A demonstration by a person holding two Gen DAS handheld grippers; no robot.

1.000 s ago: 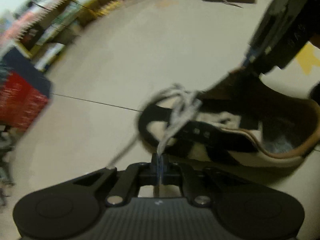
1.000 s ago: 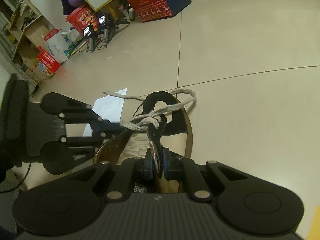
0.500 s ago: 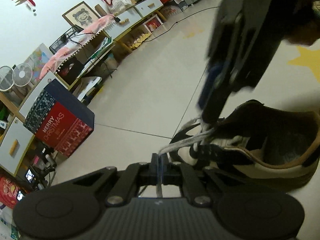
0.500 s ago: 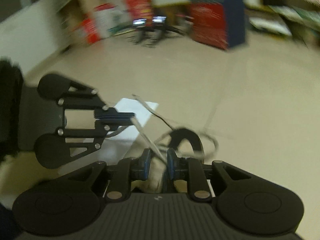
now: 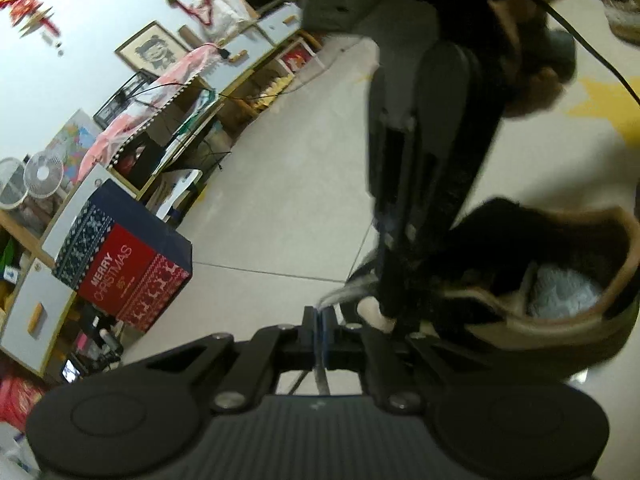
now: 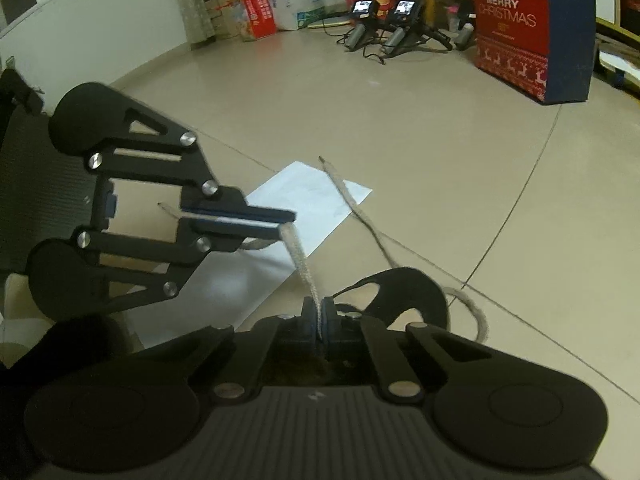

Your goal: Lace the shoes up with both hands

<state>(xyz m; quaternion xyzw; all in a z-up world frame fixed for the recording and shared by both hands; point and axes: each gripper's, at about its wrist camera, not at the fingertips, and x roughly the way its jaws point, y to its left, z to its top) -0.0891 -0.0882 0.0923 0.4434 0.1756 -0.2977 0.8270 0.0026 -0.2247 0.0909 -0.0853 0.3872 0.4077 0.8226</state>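
Note:
A black, cream and tan shoe (image 5: pixel 552 292) lies on the tiled floor, its opening toward the left wrist camera. Its black toe (image 6: pixel 404 292) shows just past my right gripper. My left gripper (image 5: pixel 320 316) is shut on a grey-white lace (image 5: pixel 344 294) close to the shoe's side; it also shows in the right wrist view (image 6: pixel 286 224). My right gripper (image 6: pixel 318 320) is shut on the same lace (image 6: pixel 300 264), which runs taut between the two grippers. The right gripper (image 5: pixel 390 304) reaches down at the shoe's eyelets. The other lace end (image 6: pixel 352 200) trails loose across the floor.
A white paper sheet (image 6: pixel 288 220) lies on the floor under the left gripper. A red and blue Christmas box (image 6: pixel 532 28) stands at the back, with spare grippers (image 6: pixel 380 28) beside it. Shelves and clutter (image 5: pixel 180 92) line the wall.
Both grippers have pulled the lace out from the shoe until it runs taut between them. The right gripper has come down close to the eyelets. The left wrist view has swung left.

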